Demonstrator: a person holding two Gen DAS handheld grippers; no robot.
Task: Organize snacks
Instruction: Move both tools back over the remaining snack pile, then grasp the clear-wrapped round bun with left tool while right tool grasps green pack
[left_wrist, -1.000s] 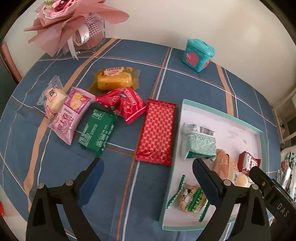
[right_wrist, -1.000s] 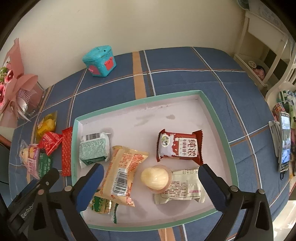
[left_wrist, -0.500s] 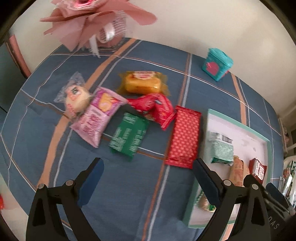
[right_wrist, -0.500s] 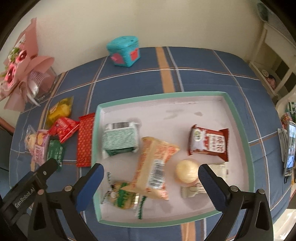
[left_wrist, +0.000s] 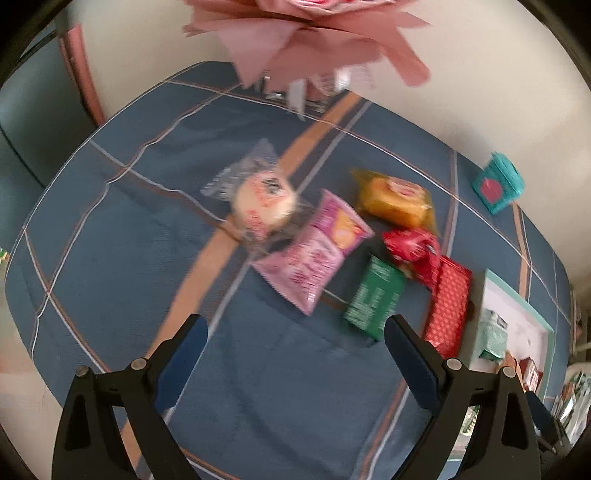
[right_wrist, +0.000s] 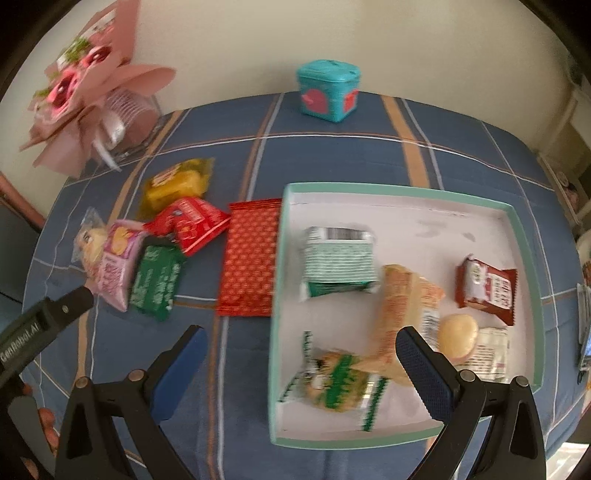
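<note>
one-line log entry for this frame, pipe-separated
phase: reach for loose snacks | left gripper: open, empty, facing pink packet | right gripper: open, empty, at tray edge | tray: six snacks in

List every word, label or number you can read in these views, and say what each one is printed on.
"GenRobot.AI": on the black body of the left tool, seen in the right wrist view.

Snack wrappers outside and inside the tray: printing and barcodes show, but too blurred to read.

Teal tin: red shapes only, no legible text.
</note>
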